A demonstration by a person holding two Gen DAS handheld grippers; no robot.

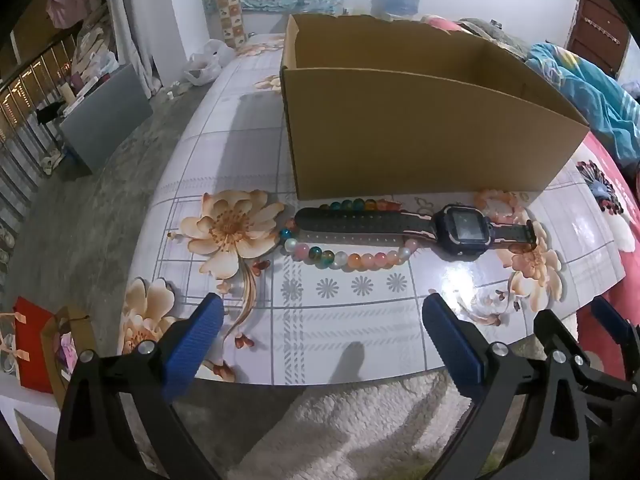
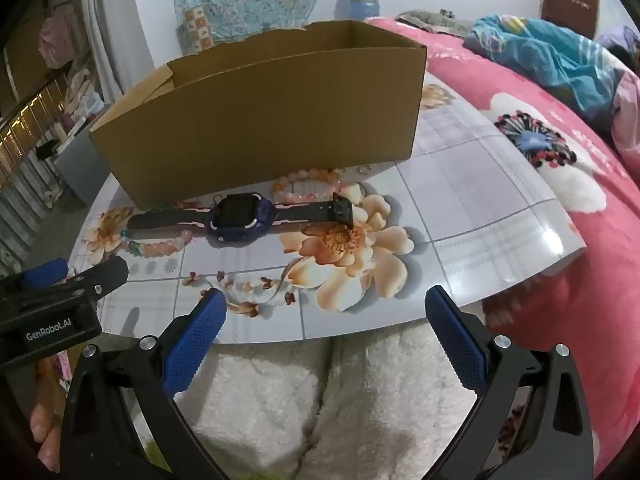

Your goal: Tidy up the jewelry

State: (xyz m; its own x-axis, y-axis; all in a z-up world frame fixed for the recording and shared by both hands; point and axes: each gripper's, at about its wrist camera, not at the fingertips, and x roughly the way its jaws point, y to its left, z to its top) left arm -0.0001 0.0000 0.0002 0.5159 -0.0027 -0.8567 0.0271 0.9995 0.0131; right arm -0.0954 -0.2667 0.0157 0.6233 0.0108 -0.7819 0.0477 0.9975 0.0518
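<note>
An open brown cardboard box [image 1: 420,128] [image 2: 272,120] stands at the back of the floral table top [image 1: 360,304]. In front of it lies a dark purple smartwatch [image 1: 460,228] [image 2: 240,216], flat with its strap stretched out. The strap rests across a multicoloured bead bracelet [image 1: 348,258] [image 2: 160,246]. A pink bead bracelet [image 1: 496,200] [image 2: 308,184] lies between watch and box. My left gripper [image 1: 322,308] [image 2: 80,274] hovers open over the near table edge, short of the beads. My right gripper [image 2: 326,296] [image 1: 580,320] is open beside it, with nothing between its blue pads.
White fluffy fabric [image 2: 360,400] lies below the near table edge. A bed with a pink flowered blanket [image 2: 560,240] and blue bedding runs along the right. A red gift bag [image 1: 32,344] and a grey panel [image 1: 104,116] stand on the floor at the left.
</note>
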